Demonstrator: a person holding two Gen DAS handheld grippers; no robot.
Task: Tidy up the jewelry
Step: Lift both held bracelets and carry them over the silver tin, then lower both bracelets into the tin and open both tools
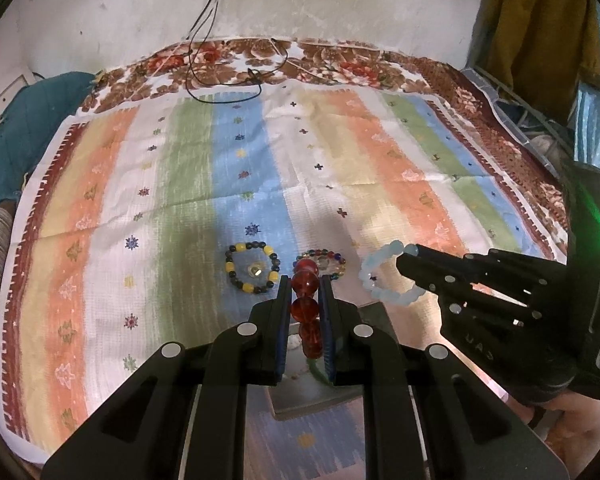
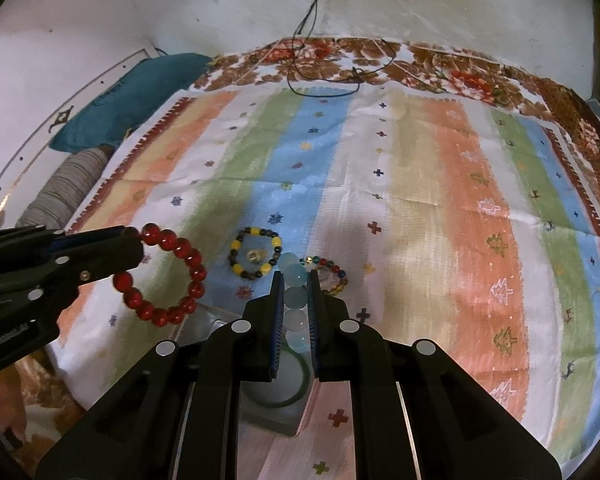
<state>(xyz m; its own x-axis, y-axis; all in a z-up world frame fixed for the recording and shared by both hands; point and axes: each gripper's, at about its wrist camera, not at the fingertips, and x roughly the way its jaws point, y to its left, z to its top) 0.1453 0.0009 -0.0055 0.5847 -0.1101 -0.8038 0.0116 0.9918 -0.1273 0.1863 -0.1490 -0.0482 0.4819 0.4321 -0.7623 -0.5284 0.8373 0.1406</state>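
My left gripper [image 1: 305, 280] is shut on a red bead bracelet [image 1: 305, 284], which hangs from it above the cloth in the right wrist view [image 2: 168, 280]. My right gripper [image 2: 296, 278] is shut on a pale blue bead bracelet [image 2: 294, 276], also seen in the left wrist view [image 1: 374, 280]. A yellow-and-black bead bracelet [image 1: 252, 268] with a small ring [image 1: 255, 270] inside it lies on the striped cloth [image 1: 220, 180]. A multicoloured bead bracelet [image 1: 328, 262] lies beside it. A clear box [image 2: 276, 408] holding a green bangle [image 2: 296, 396] sits under both grippers.
Black cables [image 1: 204, 40] run down the wall onto the far edge of the cloth. A teal cushion [image 1: 24, 120] and a striped roll [image 2: 60, 196] lie off the left edge. Clothes [image 1: 540, 28] hang at the far right.
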